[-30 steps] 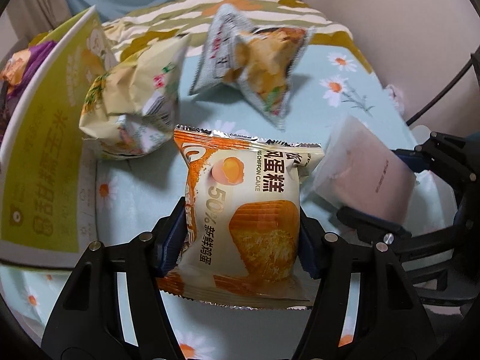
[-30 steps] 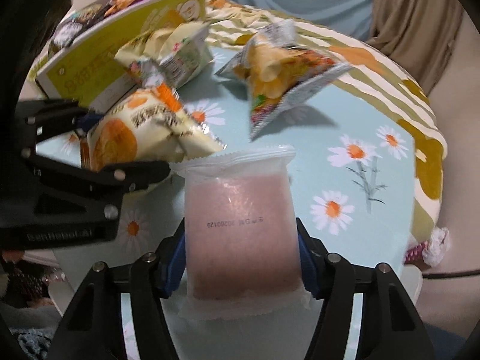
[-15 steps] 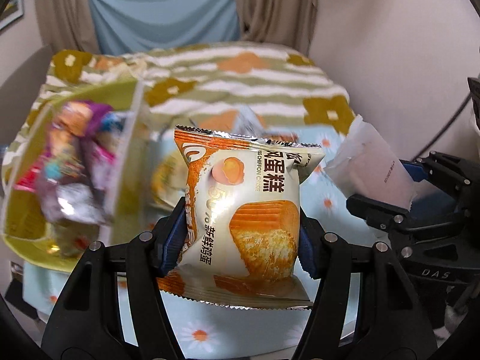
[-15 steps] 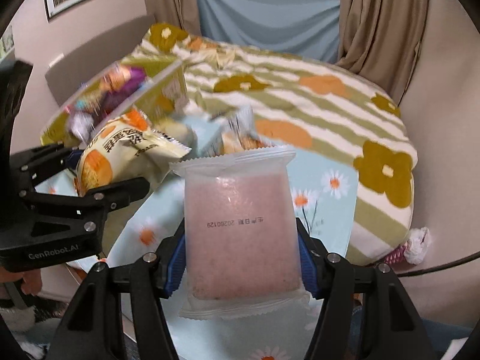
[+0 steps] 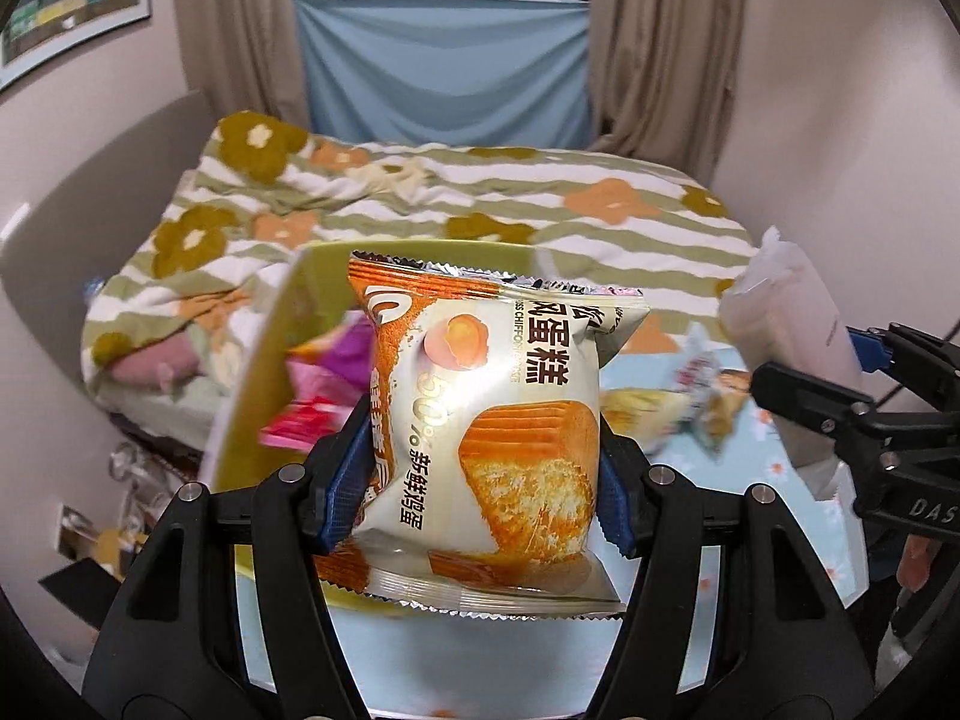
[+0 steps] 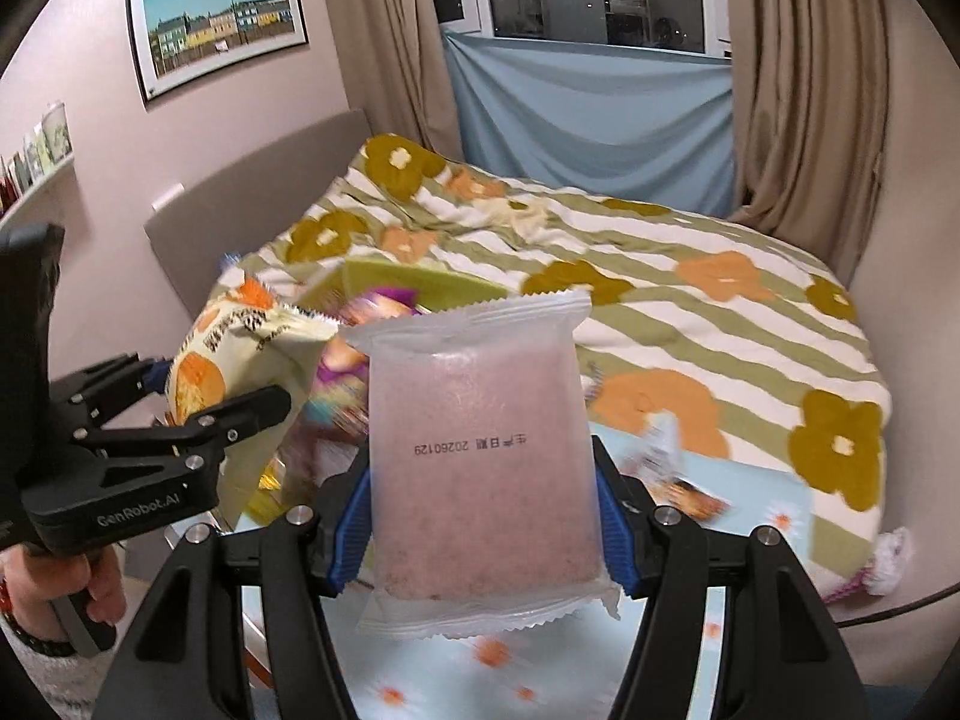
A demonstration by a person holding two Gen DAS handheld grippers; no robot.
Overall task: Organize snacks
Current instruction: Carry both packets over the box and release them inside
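While clamped on both sides by blue pads (image 5: 342, 480), chiffon cake pack (image 5: 492, 420) sits upright in L gripper (image 5: 480, 480), printed face to cam. Held above yellow-green box (image 5: 252, 384), w/ blurred pink and purple snack packs (image 5: 324, 384) inside. Same pack seen in R wrist view (image 6: 240, 354), pinched in L gripper (image 6: 198, 402), w/ hand (image 6: 54, 582) on grip handle at lower left.

R gripper (image 6: 480, 516) closed on pink frosted pack (image 6: 480, 456), date print upside down, blue pads pressing both edges. Same pack at right edge of L wrist view (image 5: 786, 348), in R gripper (image 5: 852, 384).

Below: light-blue daisy-print table (image 6: 504, 672), more loose snack bags (image 5: 690, 402) lying on it, blurred. Beyond table: bed w/ striped floral cover (image 6: 690, 276), blue sheet (image 5: 444, 66) hung under window, beige curtains (image 6: 804, 90).
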